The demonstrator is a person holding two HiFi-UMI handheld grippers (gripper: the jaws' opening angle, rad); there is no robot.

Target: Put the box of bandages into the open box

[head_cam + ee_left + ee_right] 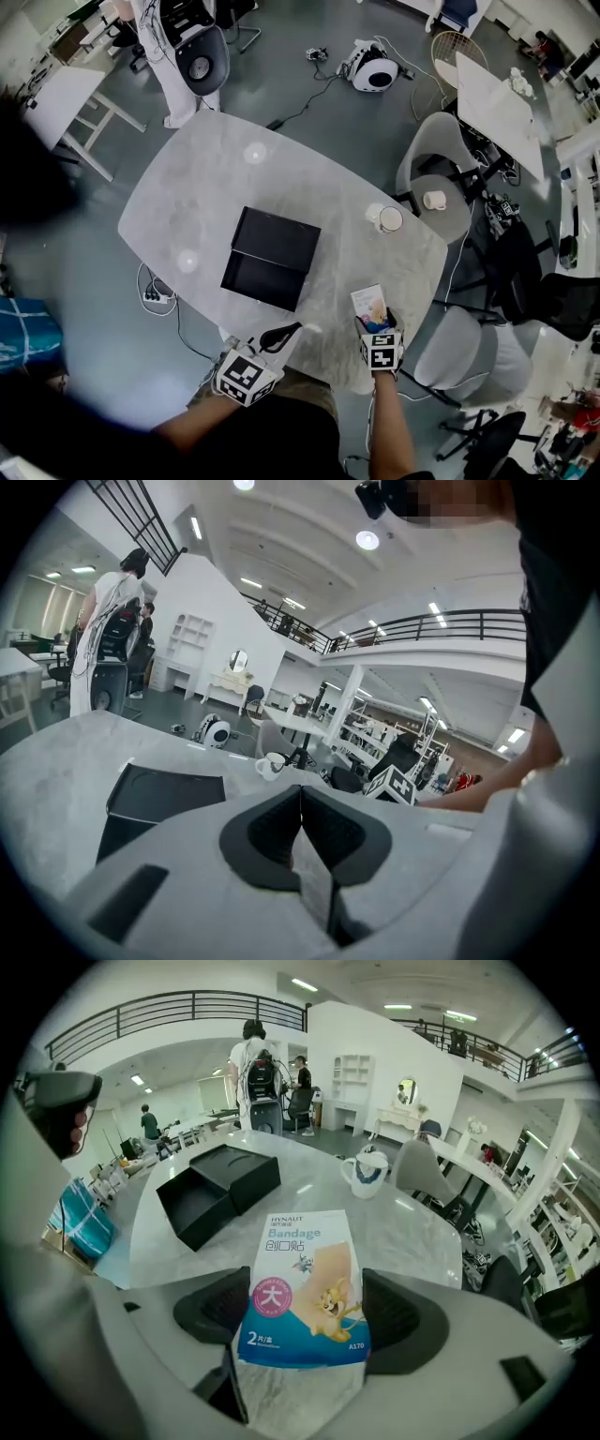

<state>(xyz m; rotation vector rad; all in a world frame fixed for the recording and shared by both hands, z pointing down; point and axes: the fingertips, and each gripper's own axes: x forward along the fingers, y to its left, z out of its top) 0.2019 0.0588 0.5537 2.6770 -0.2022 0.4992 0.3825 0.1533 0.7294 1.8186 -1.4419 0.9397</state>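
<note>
The box of bandages [305,1283], white and blue with a cartoon print, sits between the two pads of my right gripper [305,1309], which is shut on its sides. In the head view that box [369,306] and the right gripper [376,325] are over the table's near right edge. The open black box [270,255] lies mid-table, its two halves side by side, to the left and farther out; it also appears as the black box [216,1190]. My left gripper [292,328] is shut on nothing near the front edge, pads touching [300,829].
A white mug [389,219] stands on the grey marble table [206,169] at the right, beyond the bandage box. Grey chairs [441,202] crowd the table's right side. A person stands with a chair past the far edge [192,56]. Cables lie on the floor.
</note>
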